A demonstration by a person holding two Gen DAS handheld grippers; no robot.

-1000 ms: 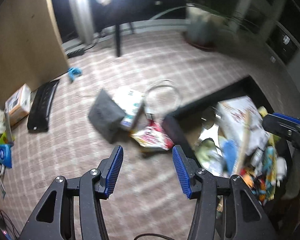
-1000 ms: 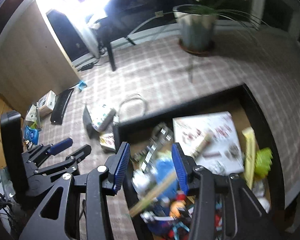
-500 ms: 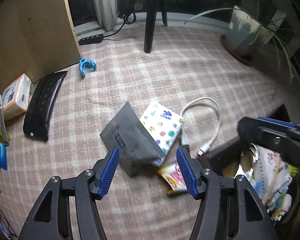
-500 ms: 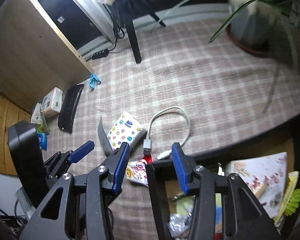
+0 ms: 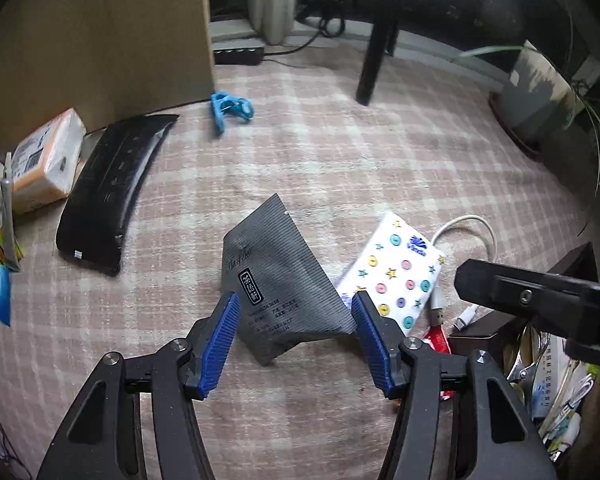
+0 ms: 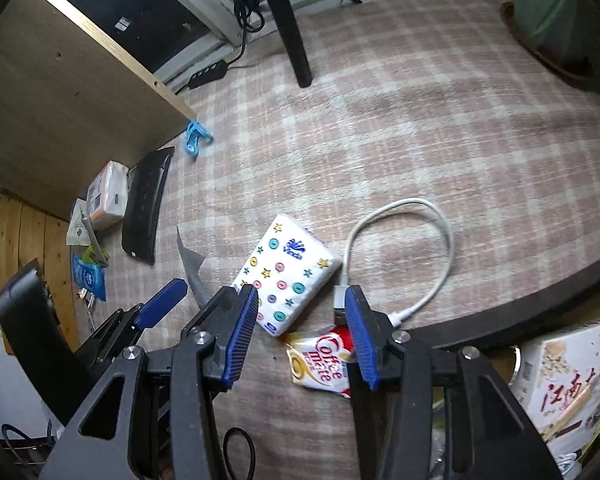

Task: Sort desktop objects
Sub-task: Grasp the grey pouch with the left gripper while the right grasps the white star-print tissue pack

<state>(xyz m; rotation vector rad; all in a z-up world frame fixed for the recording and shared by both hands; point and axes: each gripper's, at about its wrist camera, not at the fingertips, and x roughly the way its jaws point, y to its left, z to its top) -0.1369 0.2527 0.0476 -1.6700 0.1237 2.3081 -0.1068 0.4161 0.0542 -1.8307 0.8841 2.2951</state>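
- The left hand-held gripper points steeply down over a pink-and-cream checked cloth that covers the surface. Its blue ribbed fingers stand wide apart; the jaws have just narrowed a little and grip nothing.
- In the lower middle of the left wrist view, a grey striped foil pouch with a black label lies between those fingers; no pad presses on it.
- Just right of the pouch, and partly under its edge, lies a white tissue pack printed with coloured buttons and stars.
- The right hand-held gripper also points down, its jaws well apart after just opening further, with nothing held.
- In the right wrist view a red-and-white Coffee-mate sachet lies at lower middle between its fingers, untouched by the pads.
- A looped white USB cable lies at centre right, its plug ends near the right finger.
- A dark-rimmed tray at lower right holds a printed white box and other clutter.
- At upper left of the left wrist view lie a blue plastic clip, a curved black device and an orange-and-white tissue pack.
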